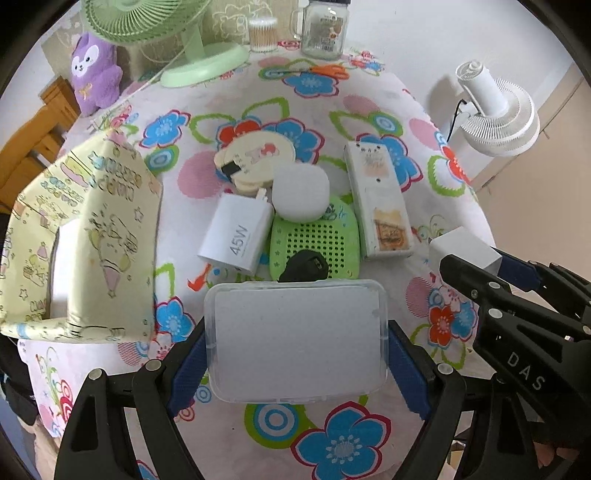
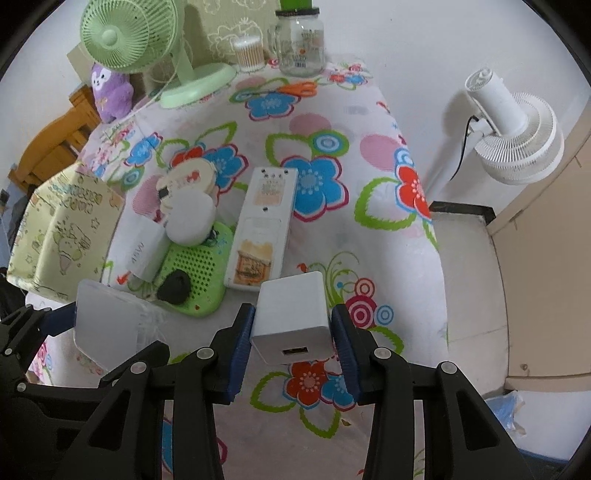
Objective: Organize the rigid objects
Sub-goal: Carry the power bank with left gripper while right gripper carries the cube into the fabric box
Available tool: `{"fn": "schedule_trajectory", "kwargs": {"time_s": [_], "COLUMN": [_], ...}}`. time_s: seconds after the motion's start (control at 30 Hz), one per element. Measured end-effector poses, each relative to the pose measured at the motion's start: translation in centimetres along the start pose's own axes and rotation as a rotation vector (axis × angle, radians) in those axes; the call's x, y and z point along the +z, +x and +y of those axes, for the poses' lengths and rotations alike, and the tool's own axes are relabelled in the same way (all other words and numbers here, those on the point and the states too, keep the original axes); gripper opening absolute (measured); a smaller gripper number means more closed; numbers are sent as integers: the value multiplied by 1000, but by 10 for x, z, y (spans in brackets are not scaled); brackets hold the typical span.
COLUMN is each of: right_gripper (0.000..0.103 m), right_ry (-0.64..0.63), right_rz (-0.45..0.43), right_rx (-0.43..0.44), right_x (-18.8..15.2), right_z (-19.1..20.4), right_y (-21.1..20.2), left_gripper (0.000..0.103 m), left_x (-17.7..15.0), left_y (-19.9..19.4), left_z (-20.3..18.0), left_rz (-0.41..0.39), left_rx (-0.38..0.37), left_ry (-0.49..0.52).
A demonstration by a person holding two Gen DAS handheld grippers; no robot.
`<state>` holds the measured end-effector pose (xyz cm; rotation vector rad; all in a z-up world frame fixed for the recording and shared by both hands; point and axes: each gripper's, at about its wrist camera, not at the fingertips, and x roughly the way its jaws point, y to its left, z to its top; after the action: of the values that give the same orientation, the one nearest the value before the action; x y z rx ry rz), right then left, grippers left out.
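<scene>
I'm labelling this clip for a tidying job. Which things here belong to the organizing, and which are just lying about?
Part of the job:
clear plastic box, held in the left gripper
white USB charger, held in the right gripper
45W charger
green perforated case
white power strip
patterned storage bin

Just lying about:
green fan
purple plush
glass jar
orange scissors

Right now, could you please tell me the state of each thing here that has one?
Left tool: shut on clear box.
Right tool: shut on white charger, USB port facing the camera.
Jar: upright, lid on.
Green fan: upright.
45W charger: lying flat.
Remote: lying flat.
</scene>
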<state>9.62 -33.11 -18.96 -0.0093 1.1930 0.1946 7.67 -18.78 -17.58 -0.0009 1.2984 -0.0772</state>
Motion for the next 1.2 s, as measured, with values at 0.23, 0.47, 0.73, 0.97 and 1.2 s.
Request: {"fn": "schedule_trajectory", "kwargs": {"time_s": [0.23, 0.47, 0.73, 0.97, 1.2], "right_gripper": [45, 45, 45, 45, 45], "right_ry": [-2, -19, -41, -57, -70], "right_rz": [-40, -87, -131, -164, -189], "right_rx": [6, 5, 17, 40, 36], "right_x": [12, 23, 35, 46, 53], "right_z": [3, 6, 7, 15, 33], "right_y": [-24, -52, -76, -91, -100], "left_gripper": [89, 89, 89, 89, 89], "left_x": [7, 14, 21, 24, 26], "left_y": [-25, -50, -75, -93, -103], "left_z": [0, 0, -1, 5, 21], "left_rz": [-47, -96, -147, -180, -205], "left_rx": [11, 8, 14, 19, 9], "left_ry": [-2, -15, -32, -52, -58]}}
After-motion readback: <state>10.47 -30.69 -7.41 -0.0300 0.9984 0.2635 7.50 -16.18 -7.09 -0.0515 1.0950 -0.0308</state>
